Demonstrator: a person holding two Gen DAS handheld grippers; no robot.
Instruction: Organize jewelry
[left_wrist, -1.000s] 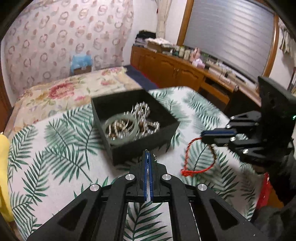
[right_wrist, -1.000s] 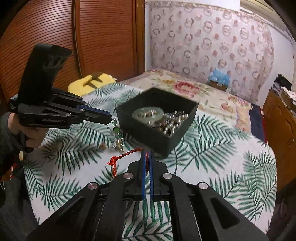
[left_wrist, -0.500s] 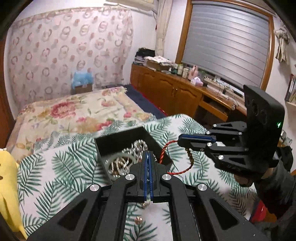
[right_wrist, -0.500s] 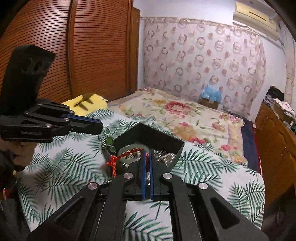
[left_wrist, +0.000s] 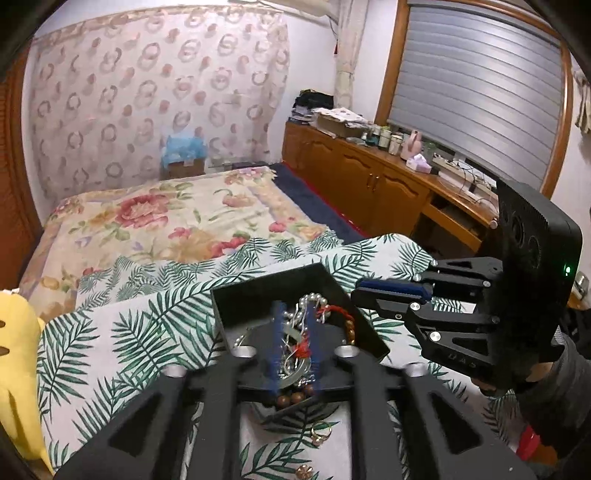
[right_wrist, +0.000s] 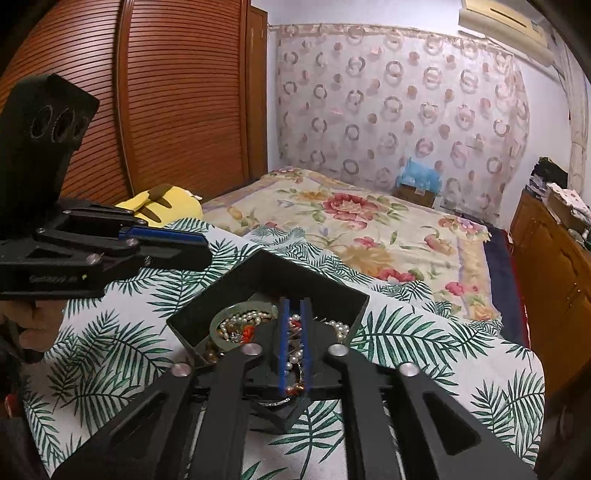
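Observation:
A black open box (left_wrist: 266, 291) (right_wrist: 258, 273) stands on the palm-leaf cloth and holds pearls, a pale green bangle (right_wrist: 218, 325), brown beads and a red cord bracelet (left_wrist: 338, 310). My left gripper (left_wrist: 294, 314) hangs over the box with its jaws a little apart and nothing between them. My right gripper (right_wrist: 294, 306) is also over the box, jaws slightly apart and empty; the red cord lies in the box below it. Each gripper shows in the other's view, the right (left_wrist: 369, 291) and the left (right_wrist: 195, 251).
A gold ring (left_wrist: 319, 435) and a small round ornament (left_wrist: 303, 472) lie on the cloth in front of the box. A yellow plush (right_wrist: 162, 203) sits at the left. A floral bed (left_wrist: 166, 221) lies behind and wooden cabinets (left_wrist: 369, 181) at the right.
Both grippers rose and moved over the box. The right gripper carried the red cord bracelet there and opened, leaving it in the box. The left gripper also opened.

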